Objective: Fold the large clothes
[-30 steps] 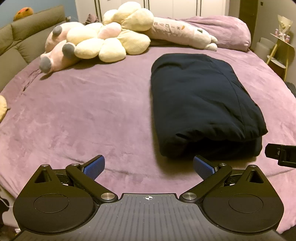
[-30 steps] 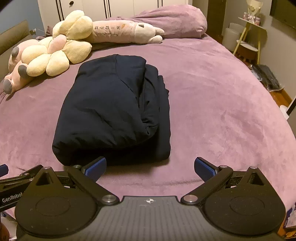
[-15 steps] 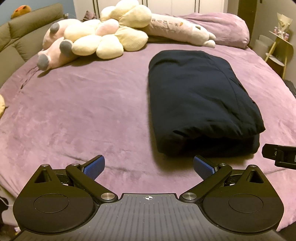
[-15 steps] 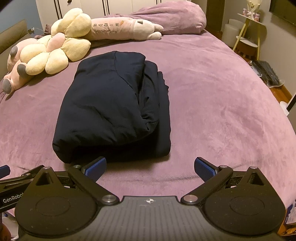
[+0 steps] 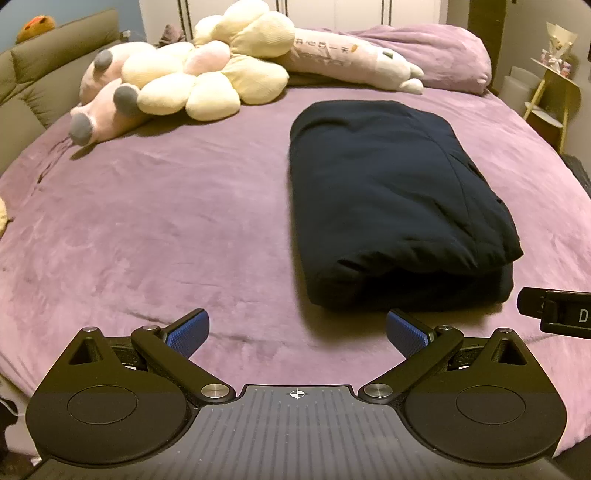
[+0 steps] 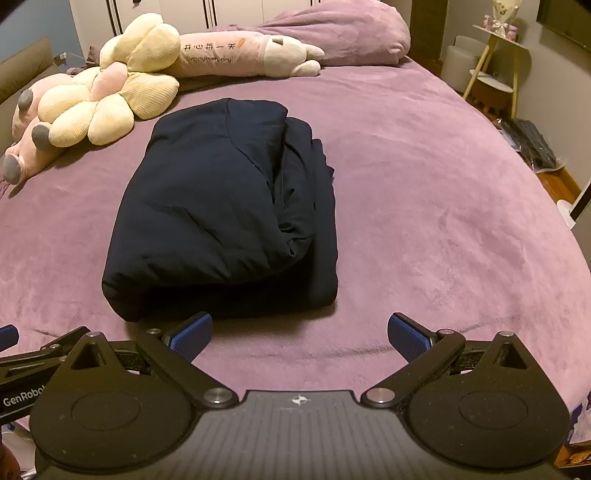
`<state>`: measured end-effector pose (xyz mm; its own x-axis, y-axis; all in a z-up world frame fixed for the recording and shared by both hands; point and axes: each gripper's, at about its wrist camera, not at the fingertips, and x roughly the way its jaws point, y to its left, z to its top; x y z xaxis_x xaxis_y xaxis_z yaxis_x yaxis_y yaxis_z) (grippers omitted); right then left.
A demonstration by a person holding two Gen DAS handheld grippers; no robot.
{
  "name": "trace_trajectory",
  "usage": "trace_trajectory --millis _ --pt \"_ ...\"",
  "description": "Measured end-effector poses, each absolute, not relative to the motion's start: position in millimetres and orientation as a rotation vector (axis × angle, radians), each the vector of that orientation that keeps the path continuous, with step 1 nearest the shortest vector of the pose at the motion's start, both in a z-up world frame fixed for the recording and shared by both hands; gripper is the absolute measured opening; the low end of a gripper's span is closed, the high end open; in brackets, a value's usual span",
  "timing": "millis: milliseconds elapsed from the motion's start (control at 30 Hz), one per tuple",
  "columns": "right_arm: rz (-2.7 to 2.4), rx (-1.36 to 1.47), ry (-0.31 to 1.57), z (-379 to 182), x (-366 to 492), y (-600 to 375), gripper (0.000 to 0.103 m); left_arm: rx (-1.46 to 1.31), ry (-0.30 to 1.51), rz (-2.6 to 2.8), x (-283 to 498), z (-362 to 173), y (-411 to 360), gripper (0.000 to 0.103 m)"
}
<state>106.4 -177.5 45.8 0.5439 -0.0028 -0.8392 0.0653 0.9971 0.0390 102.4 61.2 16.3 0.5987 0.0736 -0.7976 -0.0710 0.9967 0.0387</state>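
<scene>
While both grippers hang over the near edge of the purple bed (image 5: 155, 229), neither one holds anything. Farthest left, along the back of the bed, lie a pink plush toy (image 5: 99, 107) and a cream flower cushion (image 5: 207, 85), with a long pink bolster (image 6: 236, 55) beside them and a purple pillow (image 6: 332, 33) behind. The left gripper (image 5: 297, 332) has its blue-padded fingers (image 5: 186, 332) spread wide, with only bedcover between them. A folded dark navy garment (image 5: 391, 206) lies flat on the bed ahead of this gripper and off to its right; the garment's near edge sits just beyond the right finger, not touching it. In the right wrist view, the right gripper (image 6: 299, 334) is likewise fully spread and empty. From here the garment (image 6: 221, 206) lies ahead and to the left, its near corner just beyond the left finger (image 6: 192, 334), apart from it. Layered folds show along the garment's right side. A small side table (image 6: 495, 74) stands right of the bed.
</scene>
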Motion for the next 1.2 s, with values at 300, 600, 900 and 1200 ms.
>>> trace_trajectory --millis 300,600,900,1200 --pt "-0.041 0.069 0.998 45.1 105.8 -177.8 0.101 0.009 0.93 0.075 103.7 16.6 61.1 0.103" --pt "-0.043 0.073 0.997 45.3 104.9 -178.1 0.101 0.01 0.935 0.072 103.4 16.2 60.9 0.103" --pt "-0.043 0.074 0.994 45.3 104.2 -178.1 0.101 0.014 0.937 0.065 103.8 16.2 60.0 0.103" --pt "-0.044 0.074 0.993 45.1 103.4 -179.0 0.101 0.017 0.939 0.059 103.9 15.9 58.2 0.103"
